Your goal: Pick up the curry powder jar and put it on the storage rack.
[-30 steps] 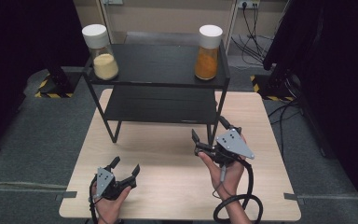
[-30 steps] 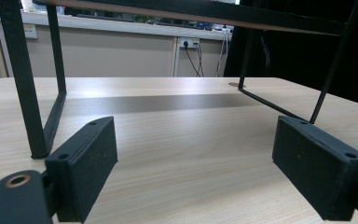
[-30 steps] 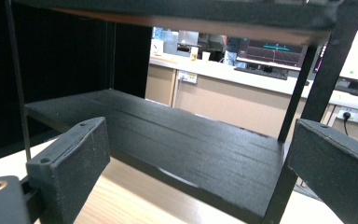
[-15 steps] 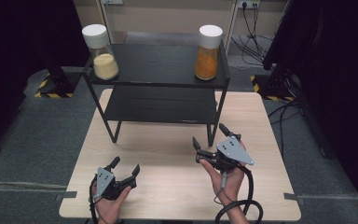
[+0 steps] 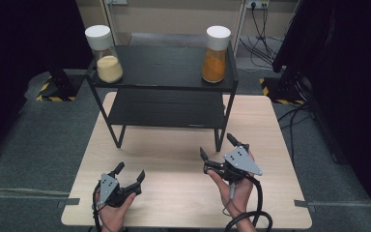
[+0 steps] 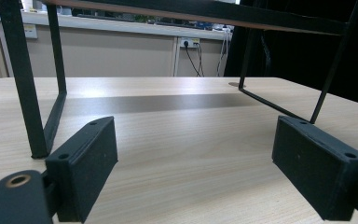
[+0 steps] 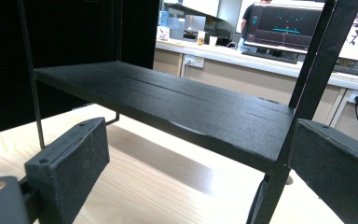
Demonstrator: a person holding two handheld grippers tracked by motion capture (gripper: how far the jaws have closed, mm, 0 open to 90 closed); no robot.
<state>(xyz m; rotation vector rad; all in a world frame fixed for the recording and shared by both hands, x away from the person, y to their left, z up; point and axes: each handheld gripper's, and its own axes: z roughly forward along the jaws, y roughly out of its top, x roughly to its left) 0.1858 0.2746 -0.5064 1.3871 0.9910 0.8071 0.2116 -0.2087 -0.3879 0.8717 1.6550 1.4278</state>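
A: Your right gripper (image 5: 218, 148) has its jaws spread wide and holds nothing. It sits just in front of the rack's (image 5: 164, 87) near right leg, and in the right gripper view that leg stands between the 2 pads (image 7: 70, 158), with the lower shelf (image 7: 168, 109) straight ahead.

B: And the left one?

A: Your left gripper (image 5: 130, 173) is spread open too, empty, low over the table (image 5: 174, 159) near its front edge, well apart from the rack.

B: Which jar do you go for?

A: I'd judge the orange jar (image 5: 215, 48); it stands upright on the top shelf at the right end, above your right gripper. The pale jar (image 5: 103, 54) stands at the left end.

B: How do you do it well?

A: Lift clear of the leg first, keep the jaws wide, come in level at the glass below the white cap, then close evenly on both sides.
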